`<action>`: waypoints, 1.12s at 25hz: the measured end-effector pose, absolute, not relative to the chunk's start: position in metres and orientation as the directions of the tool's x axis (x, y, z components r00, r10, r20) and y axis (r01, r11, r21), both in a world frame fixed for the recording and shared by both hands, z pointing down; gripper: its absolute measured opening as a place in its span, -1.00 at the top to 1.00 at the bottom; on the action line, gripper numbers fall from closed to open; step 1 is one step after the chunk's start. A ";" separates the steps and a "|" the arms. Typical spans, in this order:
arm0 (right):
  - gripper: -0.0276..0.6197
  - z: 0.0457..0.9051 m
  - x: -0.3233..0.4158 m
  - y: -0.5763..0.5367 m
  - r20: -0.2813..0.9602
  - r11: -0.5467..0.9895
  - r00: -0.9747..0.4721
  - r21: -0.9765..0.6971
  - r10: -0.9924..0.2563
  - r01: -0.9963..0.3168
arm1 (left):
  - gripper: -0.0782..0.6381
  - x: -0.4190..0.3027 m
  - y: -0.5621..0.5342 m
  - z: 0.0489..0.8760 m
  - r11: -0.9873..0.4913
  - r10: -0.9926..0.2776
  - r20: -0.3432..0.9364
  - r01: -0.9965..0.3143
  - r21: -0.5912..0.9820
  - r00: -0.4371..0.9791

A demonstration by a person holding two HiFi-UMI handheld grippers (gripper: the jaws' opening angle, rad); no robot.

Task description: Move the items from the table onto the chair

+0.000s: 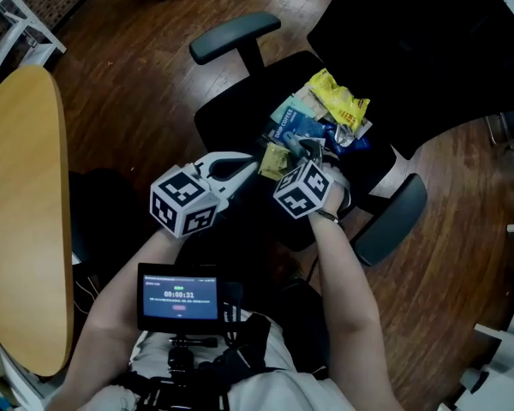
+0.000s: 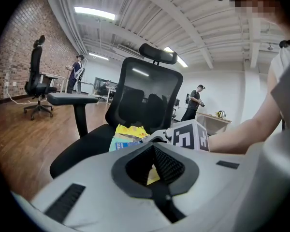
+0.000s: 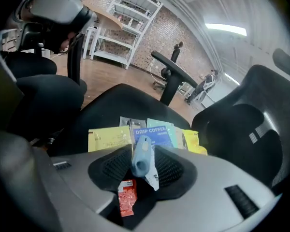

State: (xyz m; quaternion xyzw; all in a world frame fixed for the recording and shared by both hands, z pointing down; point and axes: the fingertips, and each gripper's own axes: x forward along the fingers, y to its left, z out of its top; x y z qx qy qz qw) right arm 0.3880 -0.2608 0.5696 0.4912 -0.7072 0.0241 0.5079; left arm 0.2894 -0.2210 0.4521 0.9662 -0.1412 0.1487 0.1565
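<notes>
Looked pretty far along to me. The chair (image 1: 231,114) already had a pile on its seat: a yellow bag (image 1: 341,101), a blue drip coffee packet (image 1: 293,128) and an olive packet (image 1: 274,159), all overlapping near the backrest.

The right gripper (image 1: 313,150) hung just over that pile. Its fingers stood apart, with a pale blue tube (image 3: 141,153), a white sachet (image 3: 152,177) and a little red sachet (image 3: 127,197) sitting loose between them, not really pinched as far as I could tell. So that handful wasn't down on the seat yet.

The left gripper (image 1: 254,164) sat beside it at the seat's front edge, fingers apart and nothing in them; the yellow in its own view was just a packet on the seat beyond.

The table (image 1: 17,212), a rounded wooden top off to the left, showed bare in the part I could see, so my guess is little or nothing was left to fetch.

The room had a dark wood floor (image 1: 137,67), a brick wall, white shelves (image 3: 130,13), strip lights overhead, other office chairs and a couple of people far off.
</notes>
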 end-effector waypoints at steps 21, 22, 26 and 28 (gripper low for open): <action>0.91 0.334 0.268 -0.287 0.221 0.488 -0.435 0.365 -0.873 -0.793 | 0.76 0.194 -0.242 0.331 -0.866 -0.460 0.193 -0.486 0.121 0.867; 0.91 0.323 0.250 -0.286 0.202 0.526 -0.486 0.333 -0.850 -0.783 | 0.76 0.181 -0.243 0.321 -0.851 -0.487 0.187 -0.512 0.117 0.853; 0.91 0.275 0.164 -0.274 0.120 0.700 -0.695 0.242 -0.709 -0.672 | 0.76 0.124 -0.235 0.279 -0.792 -0.589 0.160 -0.605 0.081 0.792; 0.91 0.255 0.115 -0.264 0.079 0.776 -0.784 0.230 -0.616 -0.587 | 0.76 0.085 -0.226 0.262 -0.750 -0.648 0.148 -0.660 0.049 0.747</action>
